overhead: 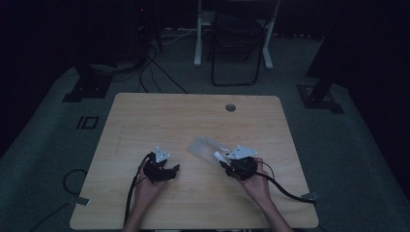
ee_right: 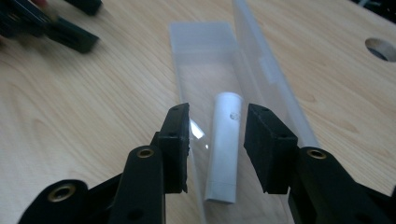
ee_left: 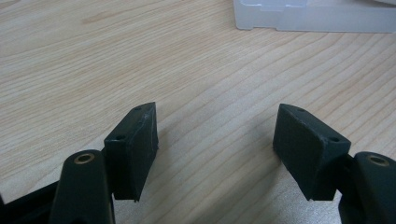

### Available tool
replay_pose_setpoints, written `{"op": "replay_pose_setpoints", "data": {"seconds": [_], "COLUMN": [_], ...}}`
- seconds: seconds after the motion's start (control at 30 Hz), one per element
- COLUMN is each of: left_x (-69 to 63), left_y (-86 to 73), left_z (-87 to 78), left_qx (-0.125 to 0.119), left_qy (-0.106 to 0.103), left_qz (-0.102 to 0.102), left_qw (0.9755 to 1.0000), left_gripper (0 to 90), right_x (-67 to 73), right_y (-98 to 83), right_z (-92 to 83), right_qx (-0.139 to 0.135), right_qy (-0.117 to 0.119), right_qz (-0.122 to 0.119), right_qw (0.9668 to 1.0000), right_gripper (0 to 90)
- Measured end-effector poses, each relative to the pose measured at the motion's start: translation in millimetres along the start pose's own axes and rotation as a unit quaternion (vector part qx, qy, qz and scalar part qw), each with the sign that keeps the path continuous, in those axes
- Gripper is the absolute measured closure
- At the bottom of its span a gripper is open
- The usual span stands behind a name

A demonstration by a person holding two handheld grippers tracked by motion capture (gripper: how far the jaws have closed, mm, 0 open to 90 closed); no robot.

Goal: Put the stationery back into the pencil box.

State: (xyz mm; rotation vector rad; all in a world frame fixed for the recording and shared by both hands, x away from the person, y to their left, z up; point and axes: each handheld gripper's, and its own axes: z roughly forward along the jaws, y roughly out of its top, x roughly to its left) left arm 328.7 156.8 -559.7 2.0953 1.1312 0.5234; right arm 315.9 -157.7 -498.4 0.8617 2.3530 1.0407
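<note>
A clear plastic case [ee_right: 205,60] lies open on the wooden table [overhead: 193,116], its lid [ee_right: 266,65] folded out to one side. Inside it lies a white tube [ee_right: 226,140]. My right gripper [ee_right: 217,126] is open, its jaws on either side of the tube with a small gap on each side. From above, the case [overhead: 204,145] is at mid-table and the right gripper [overhead: 221,159] is at its near end. My left gripper [overhead: 173,169] is open over bare wood to the left; its own view [ee_left: 217,140] shows nothing between the jaws and the case [ee_left: 313,16] farther off.
A round cable hole [overhead: 230,107] sits near the table's far edge. Beyond the table stand a black folding chair [overhead: 235,53] and white desk legs [overhead: 197,34]. Cables [overhead: 285,191] trail from both grippers over the near edge.
</note>
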Motion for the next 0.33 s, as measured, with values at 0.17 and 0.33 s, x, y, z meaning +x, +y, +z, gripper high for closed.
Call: {"op": "replay_pose_setpoints", "data": {"seconds": [0.17,0.33], "left_x": [0.0,0.1], "left_y": [0.0,0.2], "left_z": [0.0,0.2], "left_qx": [0.0,0.0], "left_qy": [0.0,0.0], "left_qz": [0.0,0.0], "left_qw": [1.0,1.0], "left_gripper": [31.3,31.2], "right_x": [2.0,8.5], "right_y": [0.7,-3.3], "right_z": [-12.9,-22.4], "right_qx": [-0.014,-0.017], "right_qy": [0.014,0.021], "right_qz": [0.0,-0.02], "right_qw": [0.9998,0.9994], "right_gripper": [57.6,55.8]}}
